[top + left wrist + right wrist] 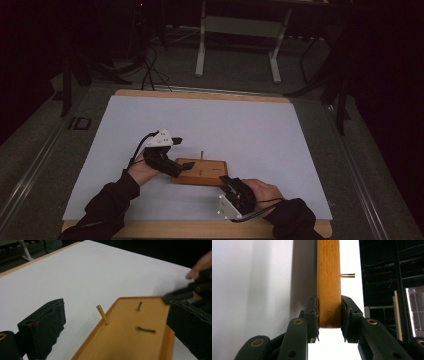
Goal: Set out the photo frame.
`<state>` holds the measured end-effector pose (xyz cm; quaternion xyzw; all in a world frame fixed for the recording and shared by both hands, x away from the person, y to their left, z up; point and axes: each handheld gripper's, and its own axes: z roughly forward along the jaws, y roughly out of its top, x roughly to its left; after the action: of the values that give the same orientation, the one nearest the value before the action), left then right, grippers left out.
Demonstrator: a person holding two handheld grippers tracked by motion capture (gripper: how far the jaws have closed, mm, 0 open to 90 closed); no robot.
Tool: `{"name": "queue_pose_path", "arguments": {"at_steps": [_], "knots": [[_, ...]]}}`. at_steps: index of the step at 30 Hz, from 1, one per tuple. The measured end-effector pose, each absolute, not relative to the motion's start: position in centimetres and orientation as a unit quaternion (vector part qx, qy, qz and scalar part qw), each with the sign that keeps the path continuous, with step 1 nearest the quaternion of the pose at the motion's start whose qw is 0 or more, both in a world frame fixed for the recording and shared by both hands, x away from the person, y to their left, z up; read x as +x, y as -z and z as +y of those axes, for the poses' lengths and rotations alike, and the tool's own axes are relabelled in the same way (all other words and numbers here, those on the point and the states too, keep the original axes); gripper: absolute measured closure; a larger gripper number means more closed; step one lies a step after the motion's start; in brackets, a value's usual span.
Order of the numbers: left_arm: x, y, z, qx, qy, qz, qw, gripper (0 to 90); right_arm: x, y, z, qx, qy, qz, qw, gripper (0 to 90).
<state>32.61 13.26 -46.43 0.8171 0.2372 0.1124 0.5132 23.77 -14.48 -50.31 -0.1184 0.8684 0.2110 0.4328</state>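
Wooden board (200, 172): flat rectangular slab, warm brown, lying near the front middle of the white table sheet (200, 125). A thin brass-coloured peg (102, 314) stands out of it near the far long edge, tilted slightly in the left gripper view. Two short dark marks or slots (145, 329) sit on its top face; blur hides what they are.

Right gripper (329, 317): clamped on the near right end of the board, one pad on each face, the board's edge filling the gap between the jaws.

Left gripper (115, 327): jaws spread wide, released, one to each side of the board's left end with clear space to both pads; nothing is gripped.

Obstructions: the peg rises between the left gripper's jaws and the far table; the right gripper's black tip (177, 295) overhangs the opposite corner.

Surroundings: bare white sheet on all sides of the board, wide towards the back and both flanks, narrower towards the front wooden table edge (200, 230). Beyond the table, a pale metal frame (240, 30) and cables on a dark floor.
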Motion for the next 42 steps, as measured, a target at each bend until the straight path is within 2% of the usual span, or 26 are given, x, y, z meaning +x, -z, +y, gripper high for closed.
{"name": "queue_pose_path", "arguments": {"at_steps": [4,19,34,42], "knots": [[31.4,46.3,13.7,0.818,-0.132,0.233,0.51,2.7,24.8,49.2,-14.7,-0.114,-0.224,0.881,0.401,69.9],[28.4,47.4,15.7,0.804,-0.13,0.261,0.518,2.7,29.6,45.5,-15.3,-0.107,-0.243,0.919,0.29,69.8],[27.3,49.2,15.7,0.797,-0.13,0.274,0.522,2.6,33.7,43.4,-15.1,-0.078,-0.249,0.944,0.202,69.6],[27.4,49.4,15.9,0.794,-0.134,0.278,0.523,2.6,35.6,42.8,-15.0,-0.071,-0.255,0.949,0.173,69.3]]}}
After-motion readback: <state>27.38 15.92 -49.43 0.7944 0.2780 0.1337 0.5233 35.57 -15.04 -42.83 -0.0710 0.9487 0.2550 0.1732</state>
